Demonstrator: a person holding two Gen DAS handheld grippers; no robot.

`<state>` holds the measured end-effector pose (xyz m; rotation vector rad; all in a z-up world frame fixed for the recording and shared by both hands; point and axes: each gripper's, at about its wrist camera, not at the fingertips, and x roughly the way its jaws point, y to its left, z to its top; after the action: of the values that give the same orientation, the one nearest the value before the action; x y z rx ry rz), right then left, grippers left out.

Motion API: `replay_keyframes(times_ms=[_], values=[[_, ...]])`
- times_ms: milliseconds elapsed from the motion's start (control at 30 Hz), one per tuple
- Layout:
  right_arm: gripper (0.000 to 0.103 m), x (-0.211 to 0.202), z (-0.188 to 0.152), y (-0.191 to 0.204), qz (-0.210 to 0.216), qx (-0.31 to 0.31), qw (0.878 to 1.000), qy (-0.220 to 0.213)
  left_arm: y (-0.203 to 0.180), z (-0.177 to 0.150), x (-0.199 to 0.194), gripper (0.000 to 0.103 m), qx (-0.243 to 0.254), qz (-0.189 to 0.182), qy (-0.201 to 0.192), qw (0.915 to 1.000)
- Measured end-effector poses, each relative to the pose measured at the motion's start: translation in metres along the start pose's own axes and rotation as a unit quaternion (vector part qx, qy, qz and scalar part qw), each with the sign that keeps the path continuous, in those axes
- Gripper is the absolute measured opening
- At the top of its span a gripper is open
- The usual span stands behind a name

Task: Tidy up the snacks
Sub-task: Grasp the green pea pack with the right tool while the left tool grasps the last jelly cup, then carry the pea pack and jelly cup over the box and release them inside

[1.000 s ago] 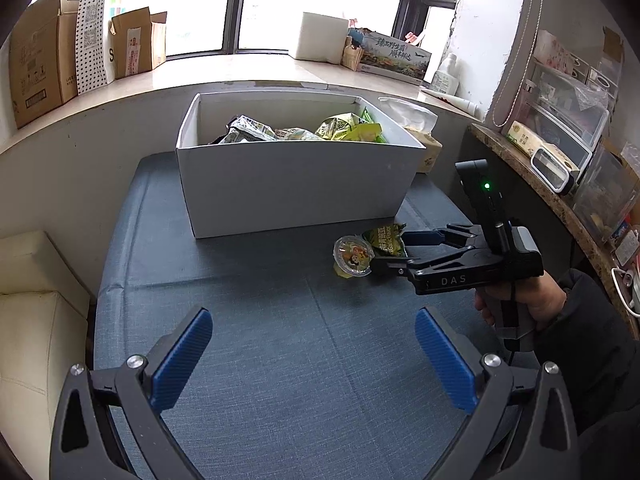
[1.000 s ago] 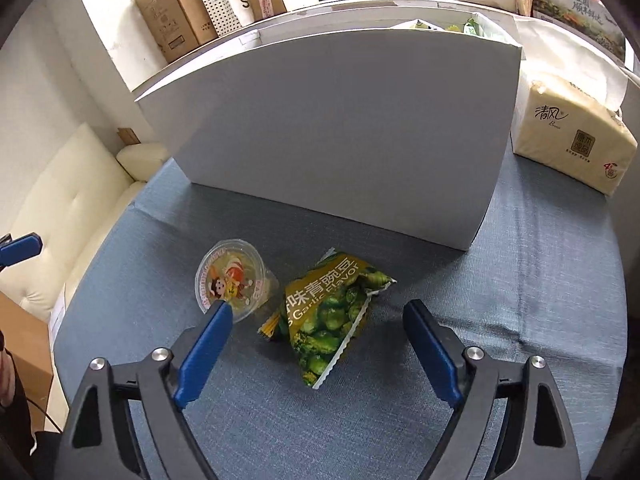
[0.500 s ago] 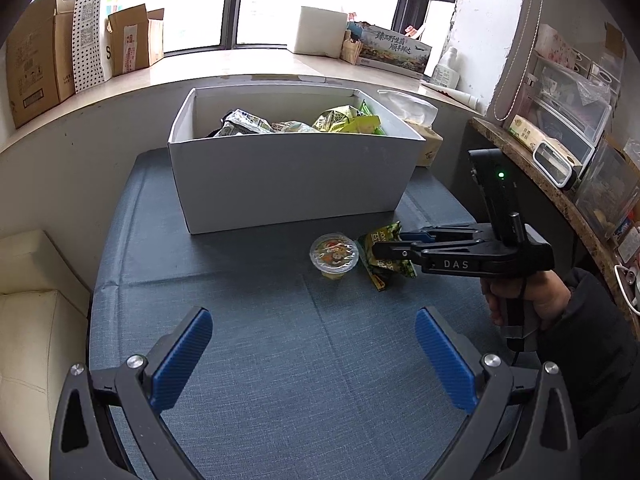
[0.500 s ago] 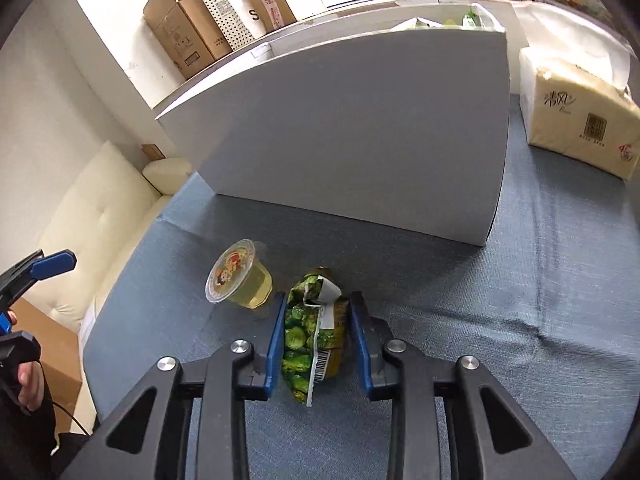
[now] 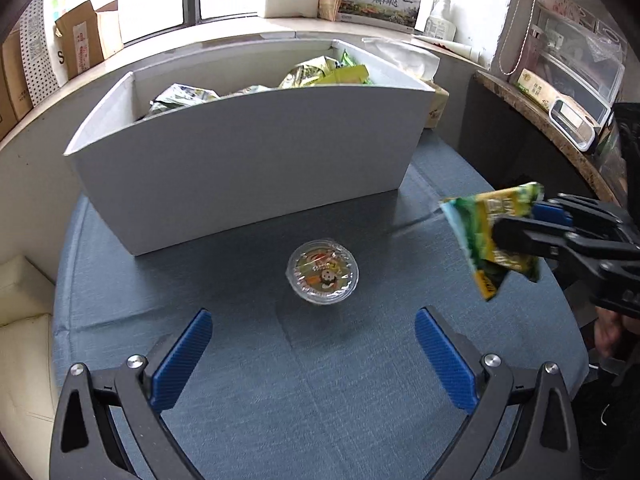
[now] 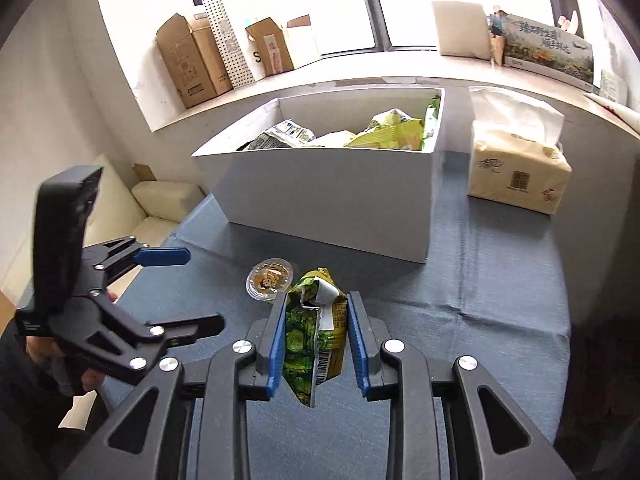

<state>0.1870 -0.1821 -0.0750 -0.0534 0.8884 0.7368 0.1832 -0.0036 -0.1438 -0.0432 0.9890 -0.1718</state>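
My right gripper (image 6: 316, 332) is shut on a green pea snack packet (image 6: 314, 334) and holds it above the blue cloth, in front of the white box (image 6: 332, 204). The packet also shows at the right of the left wrist view (image 5: 490, 240). A clear jelly cup (image 5: 322, 271) stands on the cloth in front of the box, and shows in the right wrist view (image 6: 270, 281). My left gripper (image 5: 312, 356) is open and empty, just short of the cup. The white box (image 5: 248, 168) holds several snack packets.
A tissue pack (image 6: 518, 168) stands to the right of the box. Cardboard boxes (image 6: 192, 60) line the windowsill. A cream sofa (image 5: 20, 312) is at the left table edge. A cluttered shelf (image 5: 560, 92) runs along the right.
My right gripper closed on the green packet and lifted it off the cloth. My left gripper moved forward and down toward the jelly cup.
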Motion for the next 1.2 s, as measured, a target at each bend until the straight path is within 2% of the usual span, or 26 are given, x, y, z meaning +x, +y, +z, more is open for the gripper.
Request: replay_keyframes(times_ms=[67,167,233,267,300,333,367,600,867,1033,1200], values=[[0.030,-0.012,-0.008,-0.005,-0.004,0.014,1.000,-0.009,-0.002,0.006,0.016,0.103,-0.001,-0.011,0.007,0.9999],[0.030,-0.023,-0.021,-0.015,-0.020,0.034,0.999,-0.012,-0.004,0.013,0.035,0.103,0.005,0.002,0.014,0.9999],[0.030,-0.030,-0.029,-0.023,-0.021,0.052,0.998,-0.013,-0.004,0.016,0.042,0.094,0.006,-0.003,0.014,0.9999],[0.030,-0.033,-0.033,-0.026,-0.021,0.059,0.998,-0.015,-0.003,0.017,0.047,0.082,0.005,-0.009,0.019,0.9998],[0.030,-0.035,-0.037,-0.030,-0.021,0.065,0.998,-0.015,-0.002,0.018,0.051,0.064,0.002,-0.011,0.024,0.9997],[0.030,-0.036,-0.039,-0.032,-0.021,0.070,0.997,-0.015,0.000,0.019,0.057,0.052,-0.002,-0.012,0.031,0.9994],[0.030,-0.036,-0.041,-0.034,-0.022,0.073,0.997,-0.014,0.002,0.020,0.057,0.050,-0.005,-0.017,0.028,0.9995],[0.030,-0.030,-0.042,-0.030,-0.015,0.069,0.997,-0.012,0.011,0.019,0.031,0.049,-0.022,-0.023,0.006,0.9995],[0.030,-0.021,-0.034,-0.013,0.005,0.053,0.999,-0.009,0.026,0.016,-0.035,0.049,-0.039,-0.030,-0.040,0.9980],[0.030,-0.026,-0.007,0.003,0.025,0.035,0.999,-0.028,0.039,0.024,-0.098,0.049,-0.043,-0.025,-0.100,0.9937],[0.030,-0.037,0.042,0.018,0.036,0.011,0.997,-0.066,0.054,0.054,-0.139,0.049,-0.042,-0.022,-0.143,0.9886]])
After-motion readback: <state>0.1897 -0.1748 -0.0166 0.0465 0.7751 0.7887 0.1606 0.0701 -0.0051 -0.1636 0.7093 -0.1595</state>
